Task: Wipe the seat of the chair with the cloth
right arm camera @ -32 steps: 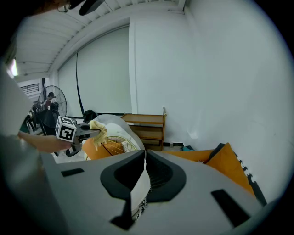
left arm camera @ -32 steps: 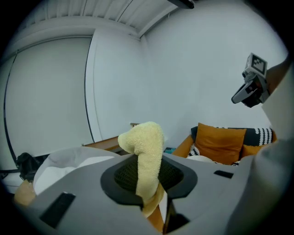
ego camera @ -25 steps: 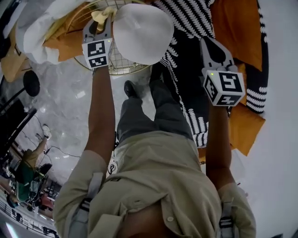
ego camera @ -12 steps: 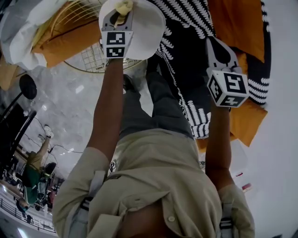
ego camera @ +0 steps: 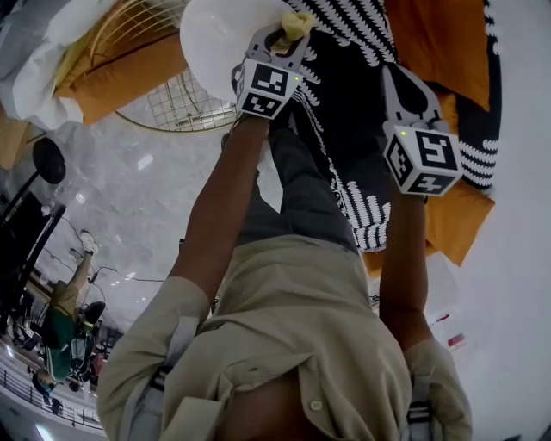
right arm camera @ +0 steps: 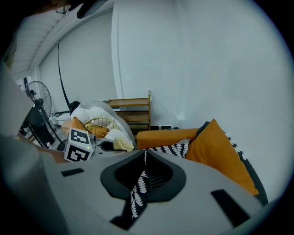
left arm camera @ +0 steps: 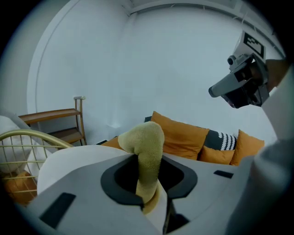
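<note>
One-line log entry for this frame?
left gripper: shut on cloth | cloth: at rim of white chair seat, contact unclear | right gripper: shut, empty, above patterned throw

The left gripper (ego camera: 288,34), carrying the yellow cloth (ego camera: 299,23), swept rightward: from the left edge of the white seat (ego camera: 215,39), across it, to its right edge beside the black-and-white throw (ego camera: 344,60).

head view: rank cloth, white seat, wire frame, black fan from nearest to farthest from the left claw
1. cloth, pinched in the left claw
2. white seat, just to its left
3. wire frame, lower left
4. black fan, far left
</note>
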A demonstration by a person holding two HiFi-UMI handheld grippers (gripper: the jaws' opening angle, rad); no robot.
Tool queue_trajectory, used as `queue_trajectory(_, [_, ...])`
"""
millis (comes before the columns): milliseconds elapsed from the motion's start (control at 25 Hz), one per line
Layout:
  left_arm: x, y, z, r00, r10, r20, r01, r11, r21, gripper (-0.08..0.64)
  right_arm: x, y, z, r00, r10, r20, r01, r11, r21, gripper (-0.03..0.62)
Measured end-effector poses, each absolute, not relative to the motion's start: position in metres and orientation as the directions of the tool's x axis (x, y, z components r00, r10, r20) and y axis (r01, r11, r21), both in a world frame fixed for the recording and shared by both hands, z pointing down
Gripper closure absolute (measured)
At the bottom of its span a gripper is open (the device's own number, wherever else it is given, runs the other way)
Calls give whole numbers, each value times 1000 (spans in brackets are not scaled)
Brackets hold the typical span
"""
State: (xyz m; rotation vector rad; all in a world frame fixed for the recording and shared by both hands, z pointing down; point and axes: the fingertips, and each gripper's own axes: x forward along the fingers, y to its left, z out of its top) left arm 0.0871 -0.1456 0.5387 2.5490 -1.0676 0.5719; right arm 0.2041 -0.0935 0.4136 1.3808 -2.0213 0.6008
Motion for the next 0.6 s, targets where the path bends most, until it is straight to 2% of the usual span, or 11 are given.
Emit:
queue_trajectory(200, [28, -159, 547, 577, -648, 498, -780, -618, 99, 465, 194, -96, 415, -276, -653, 706, -932, 360, -31, 565])
queue_trajectory(440, [-143, -173, 574, 297, -749, 592, -926, -378, -13, 465, 177, -101, 417, -301, -643, 704, -920, 389, -38, 565])
queue_trajectory(600, [-200, -173, 571, 210, -772, 600, -955, -294, -44, 465, 173, -100, 423, -306, -633, 711, -917, 397, -42, 565])
